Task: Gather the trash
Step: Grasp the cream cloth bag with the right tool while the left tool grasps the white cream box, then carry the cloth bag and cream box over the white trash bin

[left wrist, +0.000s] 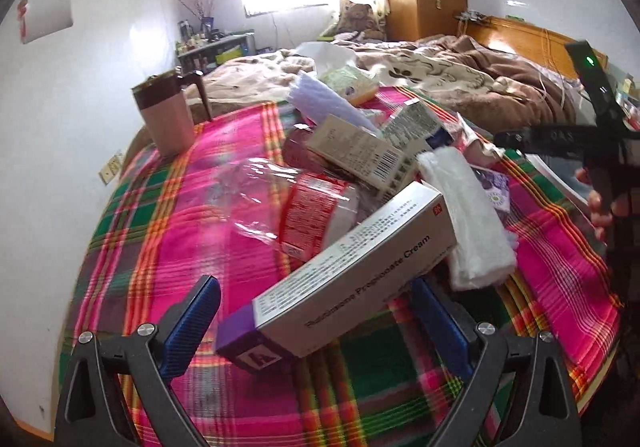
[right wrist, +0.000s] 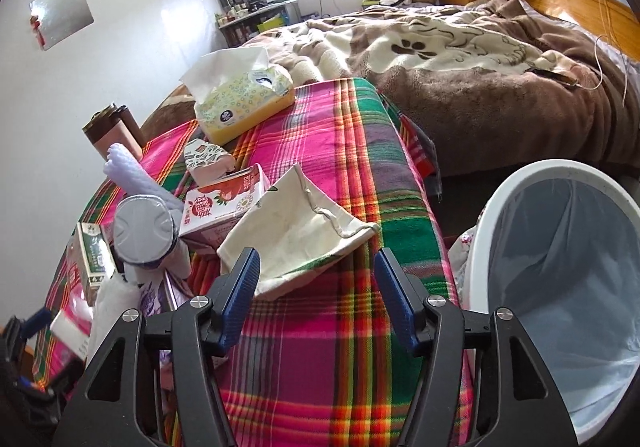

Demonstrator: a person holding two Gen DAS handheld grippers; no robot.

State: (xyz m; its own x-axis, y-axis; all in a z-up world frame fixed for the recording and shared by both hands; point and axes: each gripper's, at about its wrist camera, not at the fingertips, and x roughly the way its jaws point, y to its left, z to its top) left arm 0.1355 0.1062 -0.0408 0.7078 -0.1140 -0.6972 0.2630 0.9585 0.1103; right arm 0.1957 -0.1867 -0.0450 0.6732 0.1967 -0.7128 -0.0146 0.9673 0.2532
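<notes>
**A:** Trash is piled across the plaid cloth (left wrist: 192, 247) in your left wrist view. What sits nearest your tongs?

**B:** A cream box (left wrist: 352, 271), white with a purple end, lies slanted between the blue pads of your left gripper (left wrist: 316, 321). The jaws stand wide apart — the left pad is clear of the box, and the right pad is half hidden behind it, so I cannot tell whether that one touches.

**A:** And beyond it?

**B:** At 12 o'clock from the box lies a crinkled clear wrapper (left wrist: 280, 203) with red print, then a barcode carton (left wrist: 360, 151). At 2 o'clock a folded white tissue (left wrist: 464, 215) lies on the pile. At 10 o'clock a pink mug (left wrist: 166, 119) stands upright, apart from the heap. At 3 o'clock, at the frame's edge, your other hand (left wrist: 600, 207) grips its black tool.

**A:** Now the right wrist view.

**B:** Your right gripper (right wrist: 318, 279) is partly open, nothing pressed between the pads. A flattened cream carton (right wrist: 296, 231) lies just ahead, its near corner beside the left pad. At 10 o'clock sits a red juice box (right wrist: 222, 207), beside a foil-lidded cup (right wrist: 142, 231). At 11 o'clock, further off, a yellow tissue pack (right wrist: 244, 99) rests on the cloth. At 3 o'clock the white bin (right wrist: 568, 279) stands off the cloth's edge — lined with a clear bag.
</notes>
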